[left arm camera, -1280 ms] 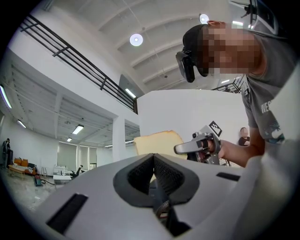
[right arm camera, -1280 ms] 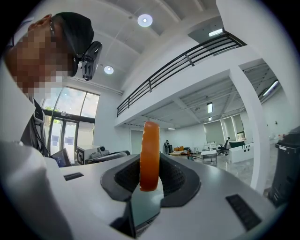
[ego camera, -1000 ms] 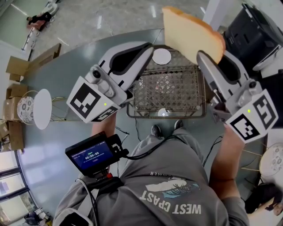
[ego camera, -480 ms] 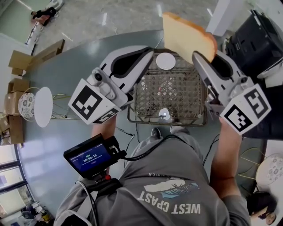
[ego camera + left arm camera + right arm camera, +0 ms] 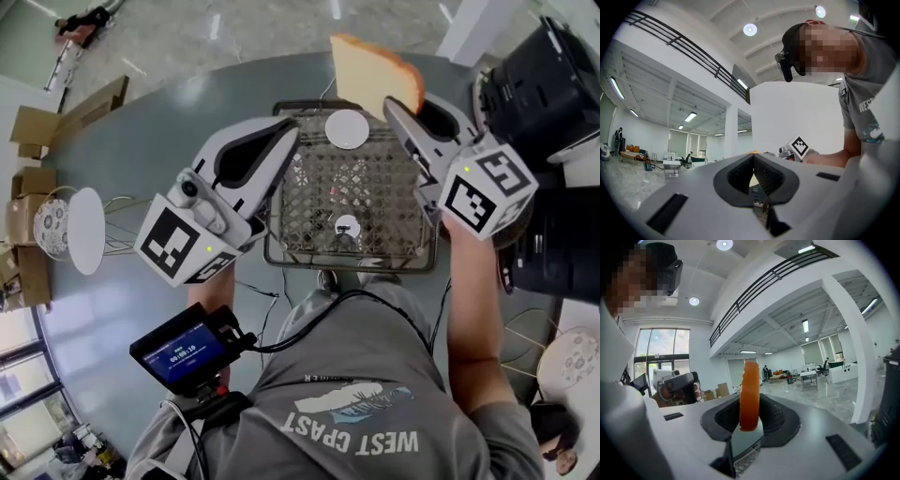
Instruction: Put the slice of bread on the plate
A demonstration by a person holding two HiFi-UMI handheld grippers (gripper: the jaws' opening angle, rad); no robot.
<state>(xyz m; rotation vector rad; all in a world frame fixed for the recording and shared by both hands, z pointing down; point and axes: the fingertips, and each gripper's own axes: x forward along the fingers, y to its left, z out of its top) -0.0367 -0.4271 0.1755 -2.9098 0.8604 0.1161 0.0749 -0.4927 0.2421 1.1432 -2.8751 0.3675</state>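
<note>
A slice of bread (image 5: 370, 77) with an orange-brown crust stands on edge in my right gripper (image 5: 401, 101), which is shut on its lower part. The right gripper view shows the crust (image 5: 749, 394) upright between the dark pads. In the head view the slice hangs over the far right corner of a wire basket (image 5: 412, 202). A small white round plate (image 5: 347, 128) sits at the basket's far rim, just left of the bread. My left gripper (image 5: 293, 134) is shut and holds nothing; it hovers over the basket's left side. Its pads (image 5: 761, 173) meet at the tip.
The basket rests on a grey round table (image 5: 141, 159). A second white disc (image 5: 346, 225) lies near the basket's front. A black machine (image 5: 544, 75) stands at the right. At the left are cardboard boxes (image 5: 37, 141) and a white round stand (image 5: 87, 231).
My right gripper has carried the bread left and lower, closer to the white plate. The left gripper drifted slightly down and left. Both kept their jaws as they were.
</note>
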